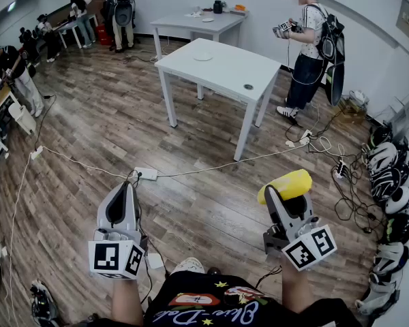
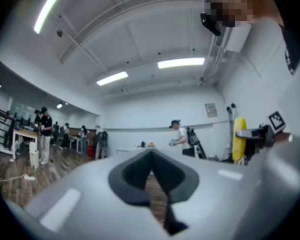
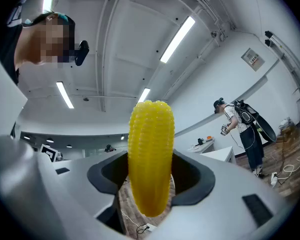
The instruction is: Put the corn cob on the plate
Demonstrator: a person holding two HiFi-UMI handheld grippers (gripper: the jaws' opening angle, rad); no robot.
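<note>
A yellow corn cob (image 1: 286,184) lies crosswise between the jaws of my right gripper (image 1: 285,196), which is shut on it low at the right of the head view. In the right gripper view the corn cob (image 3: 150,159) stands upright, filling the gap of the gripper (image 3: 150,186). My left gripper (image 1: 126,191) hovers over the wooden floor at the lower left, jaws shut with nothing in them; its own view shows the pads (image 2: 151,160) meeting. A white plate (image 1: 203,56) sits on the white table (image 1: 225,73), well ahead of both grippers.
A person (image 1: 310,46) with a backpack stands right of the table. A small dark disc (image 1: 248,86) lies near the table's right edge. Cables and a power strip (image 1: 145,174) cross the floor. Helmets (image 1: 388,176) line the right wall. More tables and people stand at the back.
</note>
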